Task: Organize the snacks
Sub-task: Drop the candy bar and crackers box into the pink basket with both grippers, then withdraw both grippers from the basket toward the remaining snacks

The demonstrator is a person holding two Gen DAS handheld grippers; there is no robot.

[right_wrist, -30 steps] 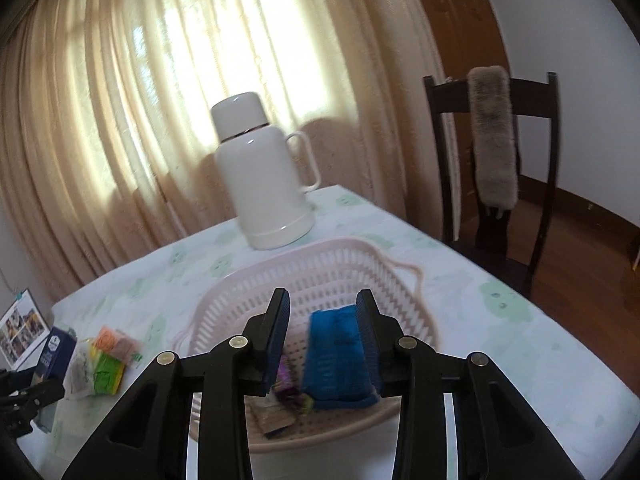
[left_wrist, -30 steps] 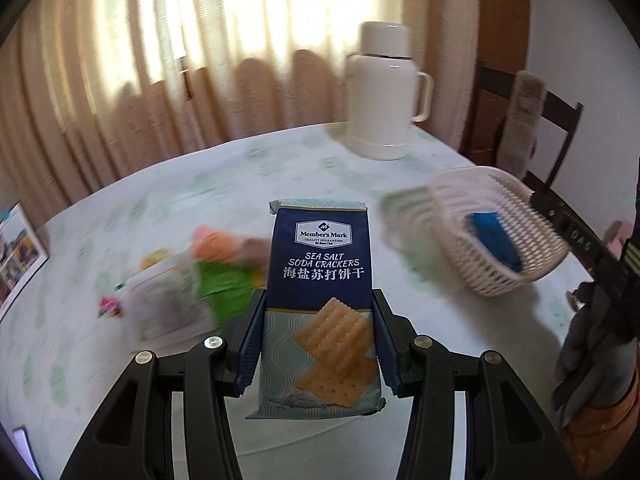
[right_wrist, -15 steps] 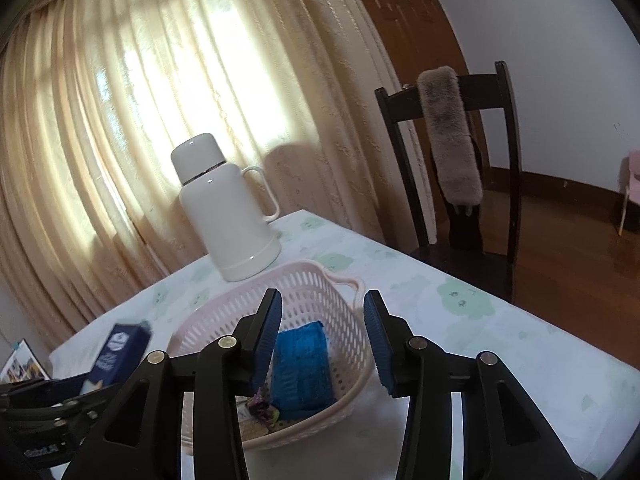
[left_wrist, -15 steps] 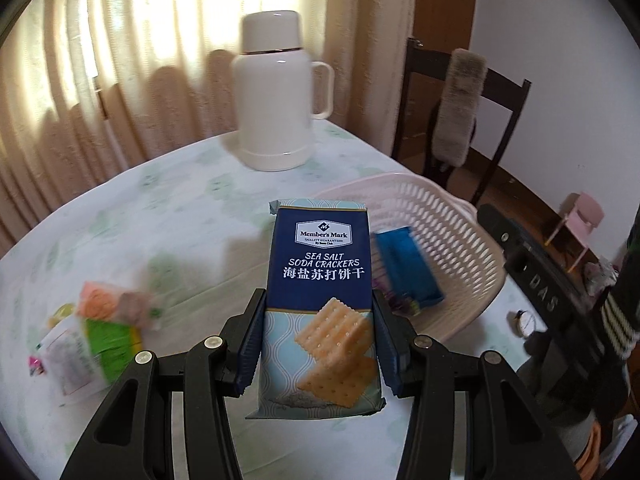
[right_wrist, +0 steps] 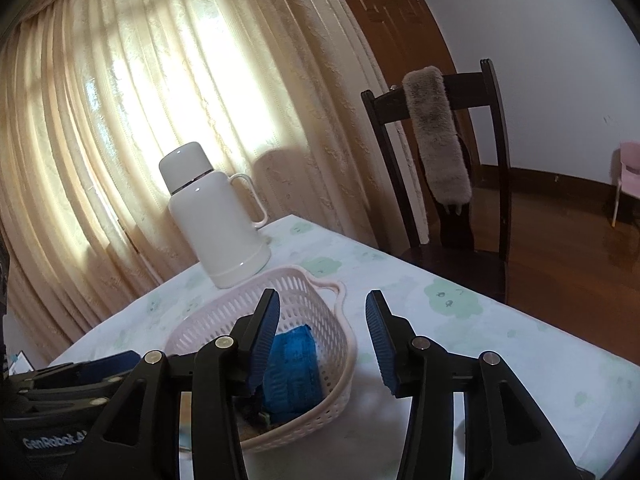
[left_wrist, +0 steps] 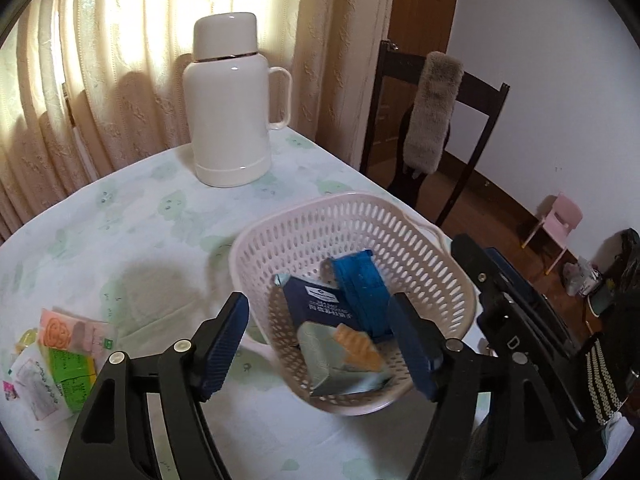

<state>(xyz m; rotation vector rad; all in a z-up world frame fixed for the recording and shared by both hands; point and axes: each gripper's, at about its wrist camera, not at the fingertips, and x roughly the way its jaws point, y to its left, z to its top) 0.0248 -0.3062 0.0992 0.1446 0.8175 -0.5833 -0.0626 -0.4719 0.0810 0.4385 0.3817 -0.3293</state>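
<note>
A pale pink basket (left_wrist: 304,236) stands on the table. The navy cracker pack (left_wrist: 324,320) lies inside it, slanted, beside a blue snack pack (left_wrist: 362,284). My left gripper (left_wrist: 324,344) is open and empty just above the basket's near rim. Several small snack packets (left_wrist: 60,356) lie on the cloth at the left. In the right wrist view my right gripper (right_wrist: 322,340) is open and empty over the basket's (right_wrist: 340,344) right edge, with the blue pack (right_wrist: 294,372) below its left finger.
A white thermos jug (left_wrist: 230,100) stands at the back of the table by the curtains. A dark wooden chair (left_wrist: 436,120) with a grey fur cover stands beyond the table's right edge. The right gripper's body (left_wrist: 516,312) shows right of the basket.
My left gripper moved right over the basket, opened, and let the cracker pack drop into it. My right gripper opened wider and drew back to the right.
</note>
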